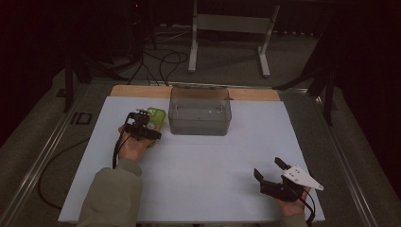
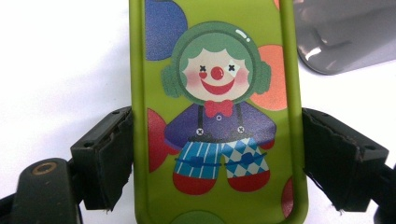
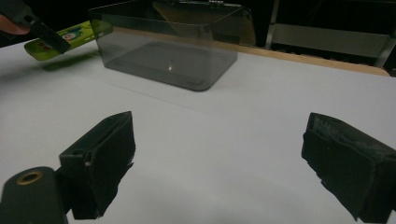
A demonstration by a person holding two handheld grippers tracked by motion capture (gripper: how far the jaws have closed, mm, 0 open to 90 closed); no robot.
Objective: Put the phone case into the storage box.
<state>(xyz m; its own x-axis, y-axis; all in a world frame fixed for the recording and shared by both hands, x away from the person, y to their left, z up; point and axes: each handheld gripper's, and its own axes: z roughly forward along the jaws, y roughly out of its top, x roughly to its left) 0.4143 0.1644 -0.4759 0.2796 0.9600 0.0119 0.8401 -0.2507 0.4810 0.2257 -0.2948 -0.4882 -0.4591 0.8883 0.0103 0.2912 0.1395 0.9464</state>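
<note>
A green phone case [image 2: 217, 112] printed with a clown is clamped between the pads of my left gripper [image 2: 217, 158], which is shut on its two long edges. In the high view the green case [image 1: 157, 118] sits at the left gripper [image 1: 144, 124], held above the white sheet just left of a clear smoky plastic bin [image 1: 200, 111]. From the right gripper view the case [image 3: 70, 35] hangs off the table, casting a shadow. My right gripper [image 1: 268, 169] rests at the front right of the table, jaws wide apart with nothing between its pads [image 3: 100, 163].
The bin [image 3: 170, 51] stands open-topped and holds nothing, at the back middle of the white sheet [image 1: 198, 161]. A wooden strip [image 1: 137, 91] runs behind it. Beyond the table are a white stand's legs [image 1: 193, 56] and loose cables [image 1: 161, 61] on the floor.
</note>
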